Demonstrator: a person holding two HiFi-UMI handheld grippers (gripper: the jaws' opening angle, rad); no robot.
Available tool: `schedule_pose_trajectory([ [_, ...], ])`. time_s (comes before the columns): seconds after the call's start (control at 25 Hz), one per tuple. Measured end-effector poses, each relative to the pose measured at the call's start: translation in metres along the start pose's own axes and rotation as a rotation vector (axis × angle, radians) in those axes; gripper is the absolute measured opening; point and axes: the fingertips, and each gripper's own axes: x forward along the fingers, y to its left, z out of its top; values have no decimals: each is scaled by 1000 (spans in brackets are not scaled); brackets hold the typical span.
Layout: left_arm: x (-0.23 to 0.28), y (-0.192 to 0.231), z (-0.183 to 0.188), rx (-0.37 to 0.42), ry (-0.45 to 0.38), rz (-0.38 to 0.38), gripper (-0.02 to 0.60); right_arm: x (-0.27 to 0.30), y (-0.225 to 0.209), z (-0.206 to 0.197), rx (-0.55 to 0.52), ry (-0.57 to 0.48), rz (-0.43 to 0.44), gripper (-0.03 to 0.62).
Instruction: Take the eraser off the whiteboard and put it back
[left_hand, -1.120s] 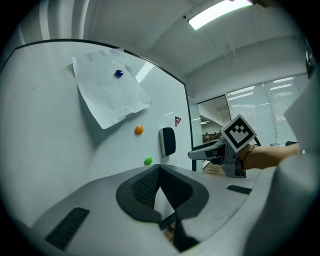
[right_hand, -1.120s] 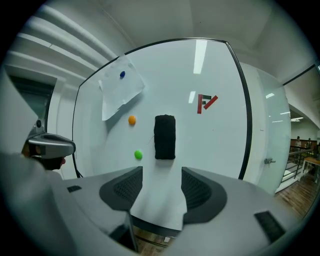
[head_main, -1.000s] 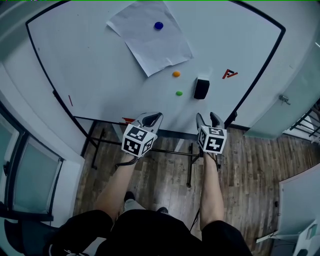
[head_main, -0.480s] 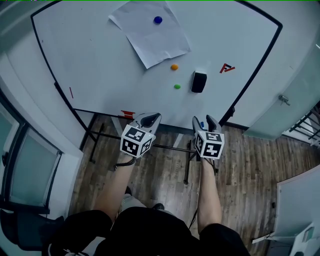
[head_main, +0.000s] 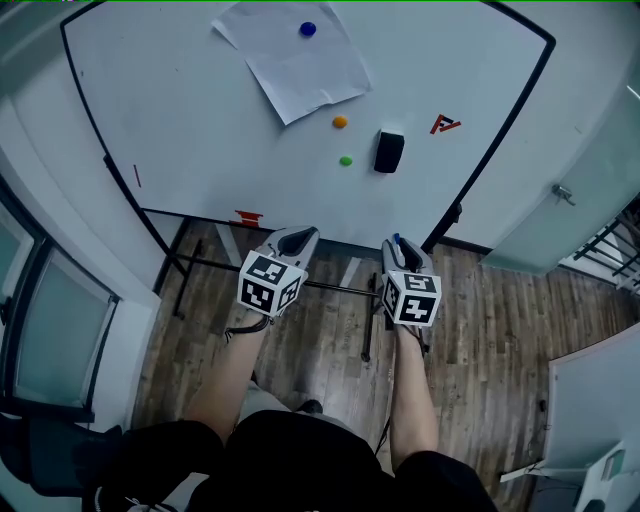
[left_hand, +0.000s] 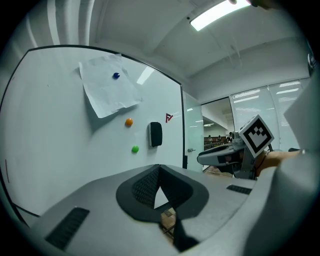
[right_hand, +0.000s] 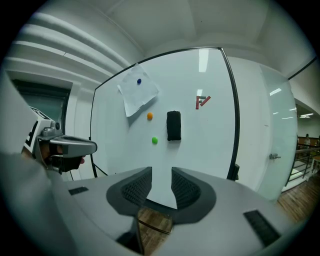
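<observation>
- Where the whiteboard fills the top of the head view, a sheet of paper hangs tilted on it, pinned near its upper edge by a blue magnet.
- Below the board's bottom edge, over the wooden floor, the left gripper is held out with its jaws brought together. In the left gripper view the ribbed pads meet at their tips and nothing sits between them.
- Just off the paper's lower right corner sits an orange magnet, with a green magnet a little lower, the two apart.
- Right beside the green magnet, the black eraser stands upright on the board face, with neither tool touching it.
- Roughly under the eraser, but well short of it, the right gripper points toward the board. Its jaws have just been closing and now leave a narrow gap. In the right gripper view only bare board shows through that gap, and the eraser sits well above it.
- Right of the eraser is a small red mark.
- Past the board's frame stands a glass door.
</observation>
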Motion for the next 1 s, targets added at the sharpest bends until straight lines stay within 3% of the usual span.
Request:
schedule_pose_trajectory([
  [0.52, 3, -18, -13, -1, 20, -13, 20, -22, -2, -22, 22, 7, 8, 40],
  [1.0, 15, -26, -14, 2, 29, -28, 20, -22, -10, -34, 6, 39, 12, 25],
])
